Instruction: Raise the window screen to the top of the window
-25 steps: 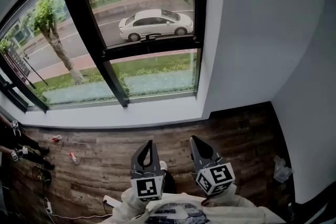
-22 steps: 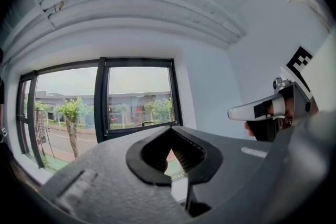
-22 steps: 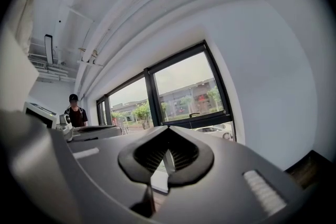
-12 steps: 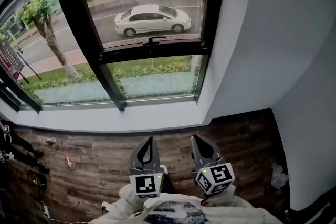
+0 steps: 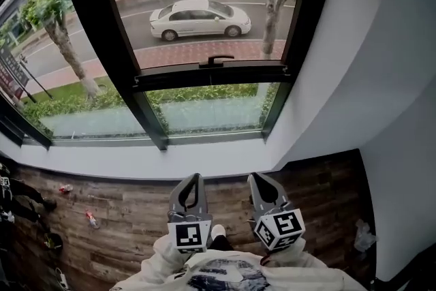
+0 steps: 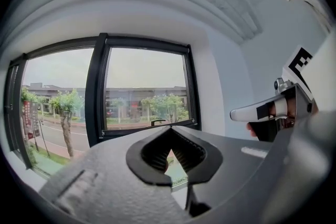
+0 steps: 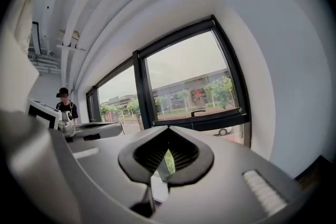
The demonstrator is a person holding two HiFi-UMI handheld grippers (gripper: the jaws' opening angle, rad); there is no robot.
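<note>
Ahead of and above both grippers: window screen's bar at mid-window, handle untouched. Left gripper and right gripper have jaws pressed together and empty. They are held low, side by side, well short of the bar. Judged: approach posture, no grip needed yet.

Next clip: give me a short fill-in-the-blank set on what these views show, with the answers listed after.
1. The left gripper and the right gripper both have their jaws ____, with nothing between them.
2. The car on the road outside is ____.
3. The black handle sits on the window's crossbar; ____ gripper touches it.

Missing words: shut; white; neither.
</note>
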